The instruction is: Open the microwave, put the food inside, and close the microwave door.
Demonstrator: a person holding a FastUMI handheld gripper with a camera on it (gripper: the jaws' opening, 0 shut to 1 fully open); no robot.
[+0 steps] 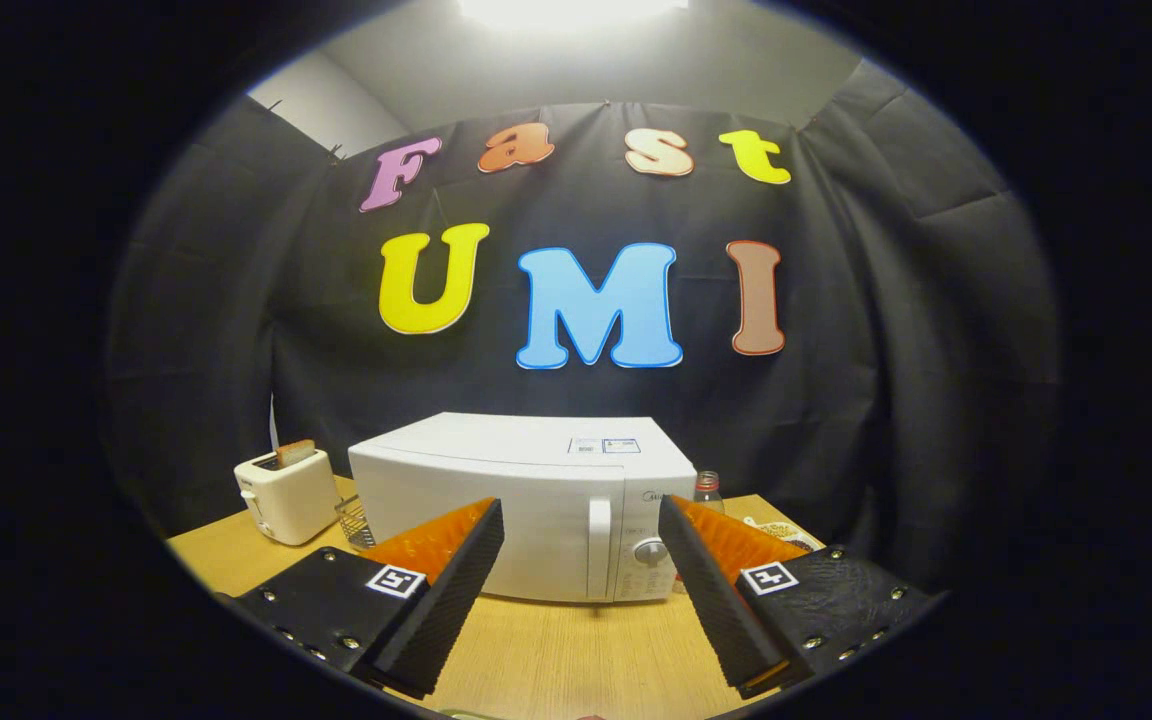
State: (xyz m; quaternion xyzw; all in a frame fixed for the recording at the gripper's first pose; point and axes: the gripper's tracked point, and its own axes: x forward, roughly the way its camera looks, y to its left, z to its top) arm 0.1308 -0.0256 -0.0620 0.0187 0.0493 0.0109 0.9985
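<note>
The wooden counter [556,650] carries everything here. Largest on it is the white microwave [521,500], standing beyond the tool's fingers and roughly centred between them, its door shut. It looks heavy and rigid enough to stay put under a pull. The place to take hold is the vertical white door handle [599,545], stiff and smooth, so likely a little slippery; hooking a finger behind it should serve better than pinching. A dial [648,551] sits just beside the handle. Stickers lie on the microwave's top and a small logo on its front, all too small to read. Left of the microwave stands a white toaster [286,495] with a slice of bread in its slot. A small bottle [707,488] peeks out behind the microwave's right side. The tool [581,580] hovers with fingers wide apart, holding nothing.
</note>
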